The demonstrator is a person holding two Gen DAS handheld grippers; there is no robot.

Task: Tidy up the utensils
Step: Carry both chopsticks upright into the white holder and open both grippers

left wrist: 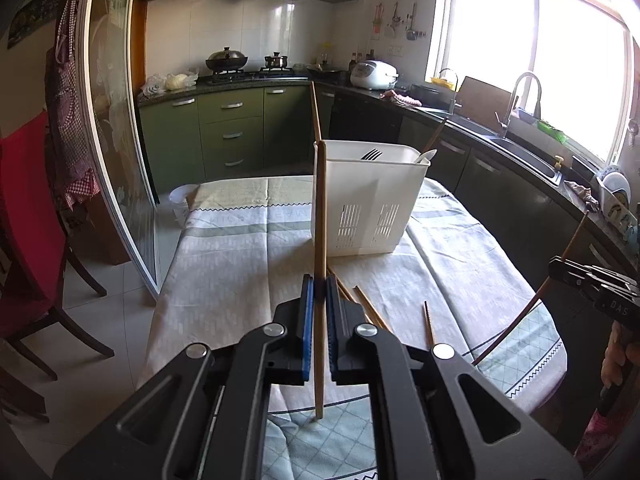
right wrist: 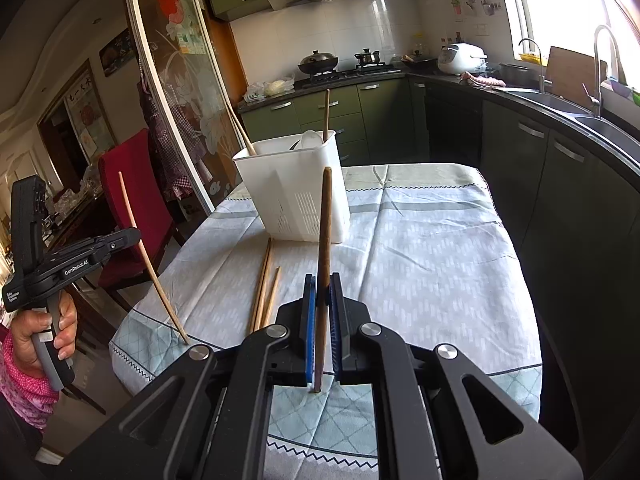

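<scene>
My left gripper [left wrist: 319,286] is shut on a light wooden chopstick [left wrist: 320,216] held upright, its lower tip touching the tablecloth. My right gripper [right wrist: 322,285] is shut on a darker chopstick [right wrist: 324,232], also upright with its tip on the cloth. A white utensil caddy [left wrist: 370,196] stands at the table's middle, also in the right wrist view [right wrist: 294,188], holding a fork [left wrist: 372,155], a white spoon and chopsticks. Loose chopsticks [right wrist: 264,284] lie on the cloth in front of it. The left gripper [right wrist: 132,236] shows at the left of the right view; the right gripper [left wrist: 554,270] shows at the right edge of the left view.
The table has a pale patterned cloth [right wrist: 432,248]. A red chair [right wrist: 132,200] stands at its left side. Dark green kitchen cabinets [left wrist: 236,132], a stove and a sink [left wrist: 520,148] run behind and to the right. A glass sliding door [left wrist: 116,120] stands at left.
</scene>
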